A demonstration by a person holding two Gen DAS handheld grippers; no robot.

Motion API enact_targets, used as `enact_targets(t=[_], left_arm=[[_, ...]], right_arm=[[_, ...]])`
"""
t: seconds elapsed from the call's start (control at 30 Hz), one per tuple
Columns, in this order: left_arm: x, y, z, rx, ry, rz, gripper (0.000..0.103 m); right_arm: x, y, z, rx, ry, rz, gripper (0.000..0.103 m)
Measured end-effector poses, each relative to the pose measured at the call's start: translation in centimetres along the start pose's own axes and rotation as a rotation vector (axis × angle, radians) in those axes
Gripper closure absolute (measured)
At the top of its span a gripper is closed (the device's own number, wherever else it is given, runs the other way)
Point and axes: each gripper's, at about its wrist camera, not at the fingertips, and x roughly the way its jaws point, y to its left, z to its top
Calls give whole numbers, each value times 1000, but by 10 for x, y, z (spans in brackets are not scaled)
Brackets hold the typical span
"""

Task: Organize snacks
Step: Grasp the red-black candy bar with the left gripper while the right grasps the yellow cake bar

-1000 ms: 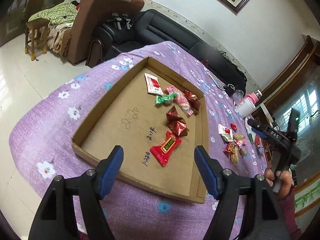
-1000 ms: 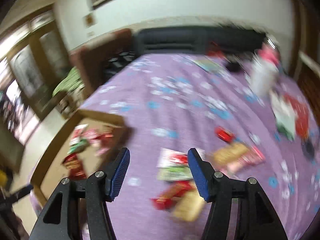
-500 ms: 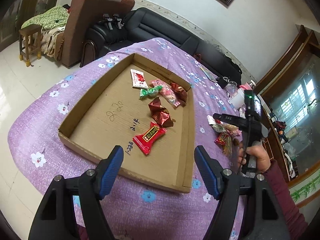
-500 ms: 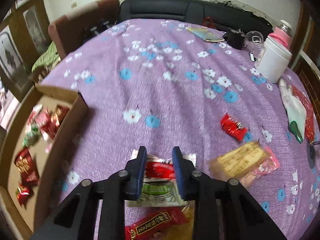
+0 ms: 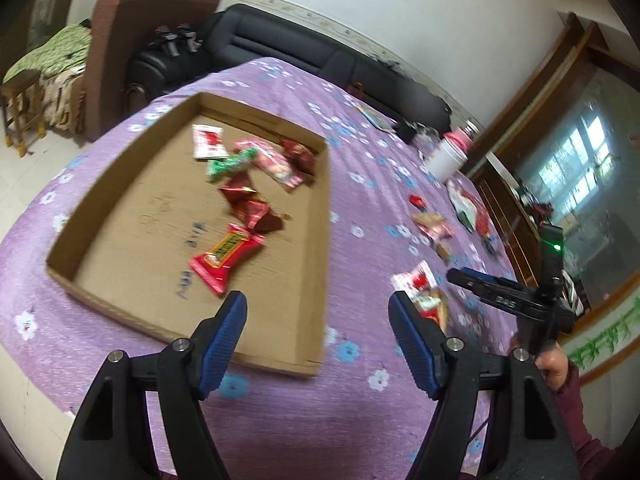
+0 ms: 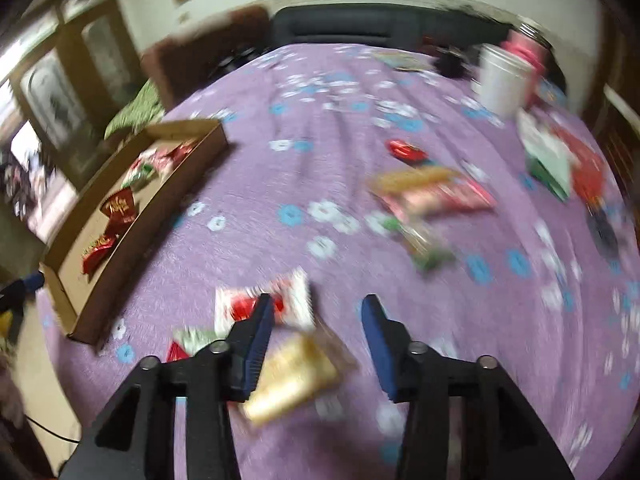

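Note:
A shallow cardboard tray lies on the purple flowered tablecloth and holds several wrapped snacks, among them a red bar. My left gripper hovers open over the tray's near right corner, with nothing between its fingers. In the blurred right wrist view my right gripper hangs over loose snacks with its jaws opening. A white-and-red packet lies by its left finger and a yellow packet under it; neither is pressed. The left wrist view shows the right gripper, held by a hand, above that packet pile.
More snacks lie farther right: a red candy and yellow and pink packets. A white cup and a pink bottle stand at the back right, with a green-and-red item near them. A black sofa lies beyond the table.
My right gripper narrowed around the white-and-red packet, then widened again; the packets now sit at its left. My left gripper drifted right, so the tray sits farther left in view.

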Motion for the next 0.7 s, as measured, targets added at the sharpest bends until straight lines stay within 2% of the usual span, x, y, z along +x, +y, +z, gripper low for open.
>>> enact_targets(t=[0.07,0.17,0.3,0.43,0.53,0.67,0.7], left_arm=[[3,-8,-2,24,7,-6,30],[10,-19,-4,46,21,-26,30],[19,-46,-13,139,47,-50,30],[23,-62,-25,197,75,-53,30],[25,-67,-30,216,90,-50,30],[33,-75,-37,265,117,-49,30],[39,-81,-39,288,127,-53,30]], right_arm=[[-7,-4,-19,25,22,35,52],[-3,5,-37,29,49,35,52],[16,21,-41,14,64,32,52],[25,35,-28,-40,32,-56,51],[28,35,-19,-122,11,-175,52],[26,10,-12,-97,13,-306,52],[24,3,-11,-68,16,-305,51]])
